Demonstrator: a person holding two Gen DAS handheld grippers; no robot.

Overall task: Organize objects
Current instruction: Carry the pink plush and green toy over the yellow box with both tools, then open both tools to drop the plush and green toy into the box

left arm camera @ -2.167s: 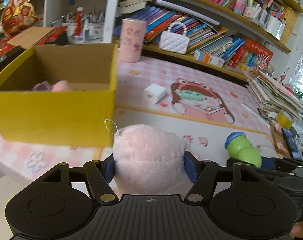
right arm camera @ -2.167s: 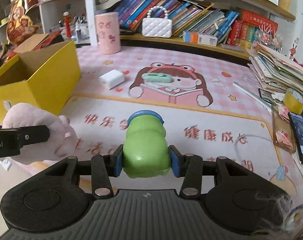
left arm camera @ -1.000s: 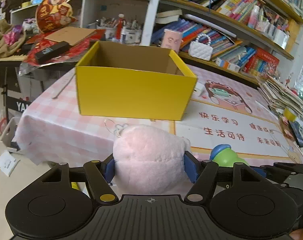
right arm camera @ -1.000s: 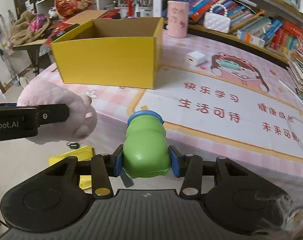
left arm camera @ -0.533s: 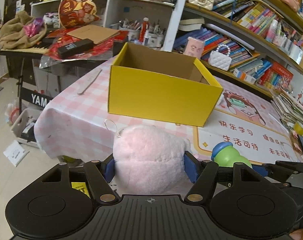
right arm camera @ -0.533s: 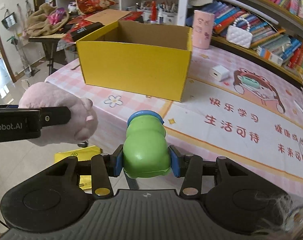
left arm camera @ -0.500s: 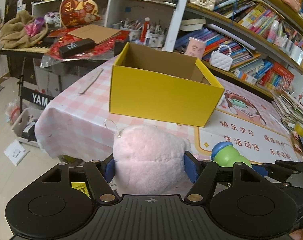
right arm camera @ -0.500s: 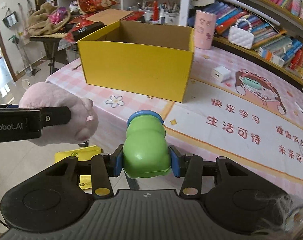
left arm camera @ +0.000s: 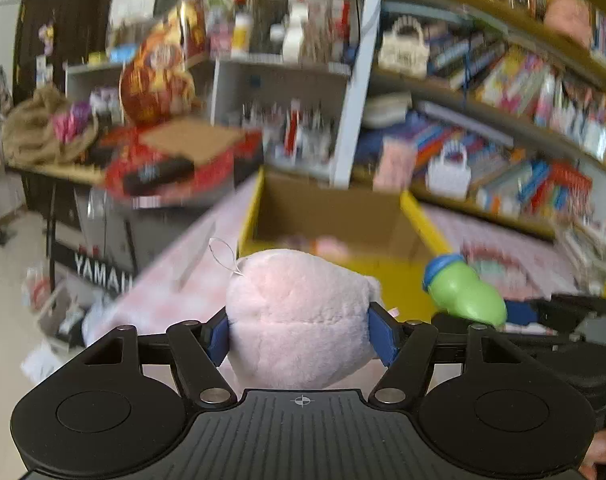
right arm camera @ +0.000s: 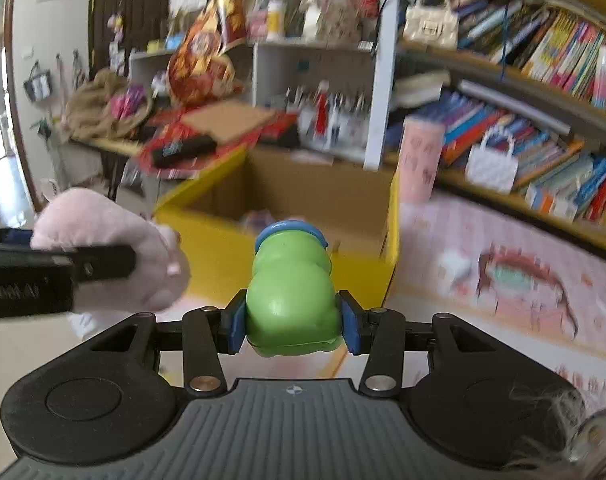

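My left gripper is shut on a pink plush toy, held in the air before the open yellow cardboard box. My right gripper is shut on a green toy with a blue cap, also in the air in front of the yellow box. The green toy shows to the right in the left wrist view. The plush shows at the left in the right wrist view. Pink items lie inside the box, blurred.
The box stands on a pink checked tablecloth with a cartoon mat. A pink cup, a white handbag and bookshelves stand behind. A small white block lies right of the box. Cluttered desk and floor at left.
Both grippers have risen and moved toward the box, so its inside now shows. Both views are motion-blurred. Each gripper still holds its toy.
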